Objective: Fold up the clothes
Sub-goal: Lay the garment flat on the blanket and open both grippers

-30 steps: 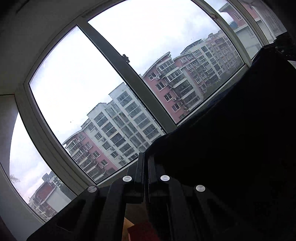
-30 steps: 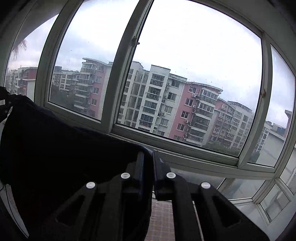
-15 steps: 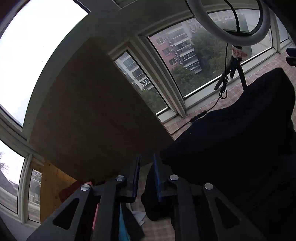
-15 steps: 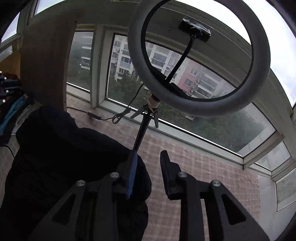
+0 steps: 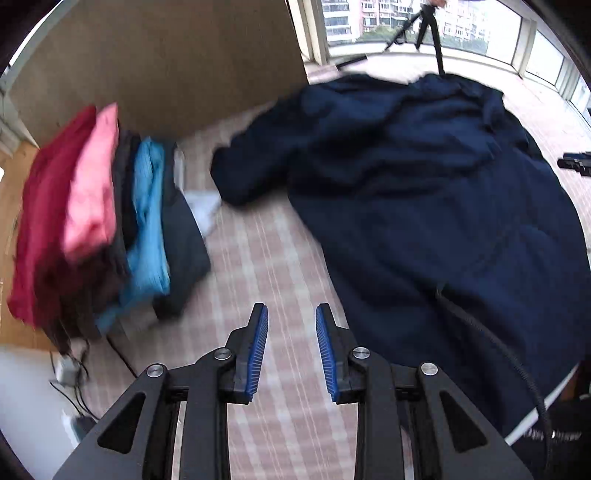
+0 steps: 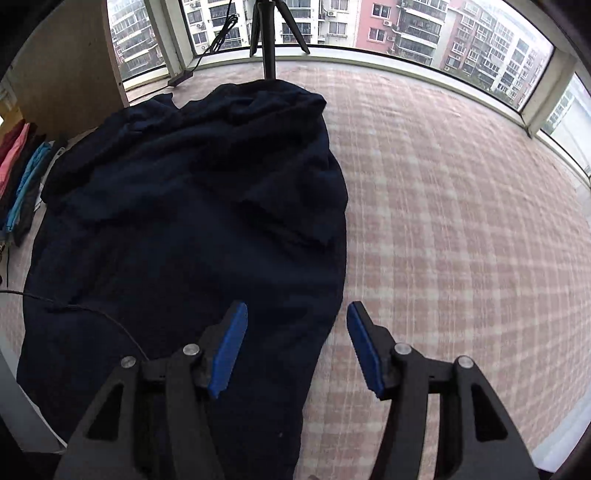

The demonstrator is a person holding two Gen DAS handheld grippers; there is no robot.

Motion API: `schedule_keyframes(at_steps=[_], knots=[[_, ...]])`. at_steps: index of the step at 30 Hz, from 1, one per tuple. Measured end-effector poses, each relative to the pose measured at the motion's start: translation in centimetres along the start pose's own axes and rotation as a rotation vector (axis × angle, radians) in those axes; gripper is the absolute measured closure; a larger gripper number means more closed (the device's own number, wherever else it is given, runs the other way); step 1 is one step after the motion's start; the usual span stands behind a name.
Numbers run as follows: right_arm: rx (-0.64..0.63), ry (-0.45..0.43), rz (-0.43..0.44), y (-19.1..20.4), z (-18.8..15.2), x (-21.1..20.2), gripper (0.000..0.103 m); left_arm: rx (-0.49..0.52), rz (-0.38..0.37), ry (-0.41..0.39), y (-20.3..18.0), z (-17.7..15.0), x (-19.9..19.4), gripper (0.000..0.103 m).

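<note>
A large dark navy garment (image 5: 424, 192) lies spread and rumpled on the pink checked surface (image 5: 266, 258); it also fills the left half of the right wrist view (image 6: 184, 206). My left gripper (image 5: 290, 314) is open and empty above bare checked cloth, left of the garment's edge. My right gripper (image 6: 297, 314) is open and empty over the garment's right edge. The right gripper's tip shows at the far right of the left wrist view (image 5: 576, 162).
A stack of folded clothes (image 5: 99, 214) in red, pink, dark and blue lies at the left, also in the right wrist view (image 6: 22, 173). A brown board (image 5: 155, 62) stands behind it. A tripod (image 6: 269, 33) stands by the windows. A black cable (image 5: 498, 350) crosses the garment.
Both grippers held the garment up against the windows, then swung down. Both have opened and let go; the garment now lies on the checked surface.
</note>
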State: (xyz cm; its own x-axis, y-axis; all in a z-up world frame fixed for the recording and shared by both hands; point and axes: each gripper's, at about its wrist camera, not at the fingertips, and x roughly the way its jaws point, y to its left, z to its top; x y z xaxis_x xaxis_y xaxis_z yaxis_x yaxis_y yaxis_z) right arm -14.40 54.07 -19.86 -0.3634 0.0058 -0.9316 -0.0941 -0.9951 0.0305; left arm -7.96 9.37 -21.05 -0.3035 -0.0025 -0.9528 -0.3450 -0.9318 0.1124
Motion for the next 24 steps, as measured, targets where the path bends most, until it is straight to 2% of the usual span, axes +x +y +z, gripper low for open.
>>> schedule_keyframes(at_steps=[3,6,9,10,11,12,15,18,20,21,22,23,24], knots=[[0.072,0.023,0.037,-1.5,-4.5,-1.7,0.048,-0.089,-0.140,0.080,-1.7,-5.7,0.6,0.077],[0.147,0.028,0.085,-3.5,-8.6,-4.7,0.048,-0.128,-0.250,0.116,-3.6,-9.0,0.5,0.077],[0.300,-0.063,0.213,-7.2,-12.3,-10.4,0.048,-0.119,-0.303,0.082,-4.1,-10.8,-1.9,0.075],[0.320,-0.087,0.228,-7.8,-13.4,-11.8,0.045,-0.134,-0.320,0.059,-3.7,-11.3,-2.8,0.068],[0.338,-0.110,0.241,-8.4,-14.4,-13.0,0.037,-0.147,-0.330,0.048,-3.5,-11.4,-3.2,0.064],[0.305,-0.099,0.209,-7.8,-15.0,-13.2,0.036,-0.159,-0.337,0.042,-3.4,-11.4,-3.4,0.060],[0.174,-0.025,0.131,-4.6,-16.4,-11.4,0.035,-0.104,-0.363,0.056,-5.7,-10.6,-2.0,0.060],[0.103,0.051,0.150,-1.3,-18.1,-7.7,0.035,-0.039,-0.362,0.093,-8.4,-9.8,0.5,0.060],[0.082,0.100,0.152,0.0,-19.4,-5.5,0.035,-0.009,-0.364,0.117,-9.8,-9.3,1.8,0.062],[0.063,0.117,0.145,0.6,-19.7,-4.6,0.035,-0.007,-0.375,0.118,-10.0,-9.1,2.0,0.068],[0.045,0.134,0.139,1.2,-20.0,-3.7,0.035,-0.011,-0.393,0.116,-10.1,-8.9,2.3,0.085],[0.028,0.141,0.130,1.6,-20.1,-3.3,0.035,-0.022,-0.410,0.115,-10.1,-8.7,2.3,0.094],[0.011,0.147,0.121,2.1,-20.3,-2.9,0.035,-0.035,-0.425,0.110,-9.9,-8.6,2.2,0.098]])
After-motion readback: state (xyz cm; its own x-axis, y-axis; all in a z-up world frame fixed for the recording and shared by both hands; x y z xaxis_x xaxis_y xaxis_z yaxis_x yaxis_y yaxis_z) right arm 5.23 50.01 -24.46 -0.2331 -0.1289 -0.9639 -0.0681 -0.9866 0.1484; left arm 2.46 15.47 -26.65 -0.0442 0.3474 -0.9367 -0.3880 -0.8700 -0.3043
